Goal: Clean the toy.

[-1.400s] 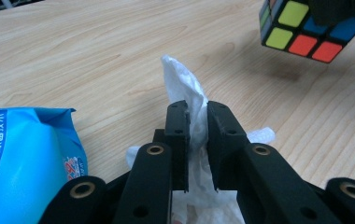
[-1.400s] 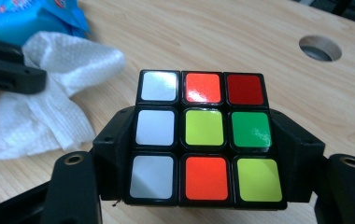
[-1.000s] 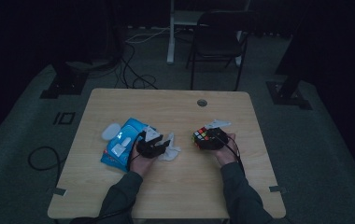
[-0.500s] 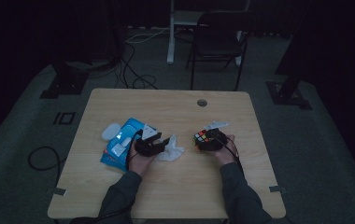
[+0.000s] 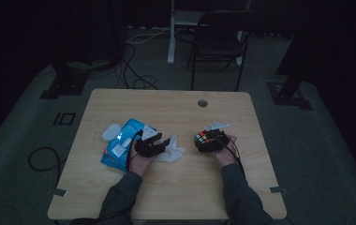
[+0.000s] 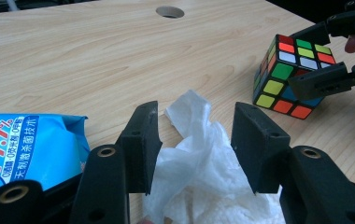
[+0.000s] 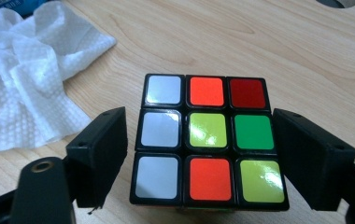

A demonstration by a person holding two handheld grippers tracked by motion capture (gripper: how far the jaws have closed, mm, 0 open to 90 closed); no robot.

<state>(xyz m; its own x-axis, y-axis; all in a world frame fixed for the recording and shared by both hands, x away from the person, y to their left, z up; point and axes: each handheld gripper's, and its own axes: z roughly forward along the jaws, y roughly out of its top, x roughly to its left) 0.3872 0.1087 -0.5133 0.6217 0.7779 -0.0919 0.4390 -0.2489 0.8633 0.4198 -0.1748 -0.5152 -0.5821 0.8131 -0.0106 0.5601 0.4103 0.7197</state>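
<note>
Scene: a person sits at a wooden desk in a dim room, one gripper in each hand.
Right gripper: its jaws have just been opening. They stand on both sides of the cube with a small gap at each side, so the pads do not press it; I judge it released.
Cube: a colour puzzle cube standing on the desk, directly between the right gripper's jaws. The face toward this gripper has a white column at the left in its own view.
Left gripper: jaws about half open, around a crumpled white wipe. The wipe lies loose between them; the pads do not seem to clamp it, so I call it unclenched.
Wipe, position: on the desk, under and in front of the left gripper, its bunched mass running forward along the jaws.
Wipe packet: blue, lying at the outer side of the left gripper, just beside it.
Key relation: from the left gripper the cube lies ahead and toward the right hand's side, apart from the wipe. The right gripper is already around it.
Nearer hand: the right hand for the cube, the left hand for the wipe.
Judgement: the next move probably needs the left gripper to close on the wipe and carry it across to the cube.
</note>
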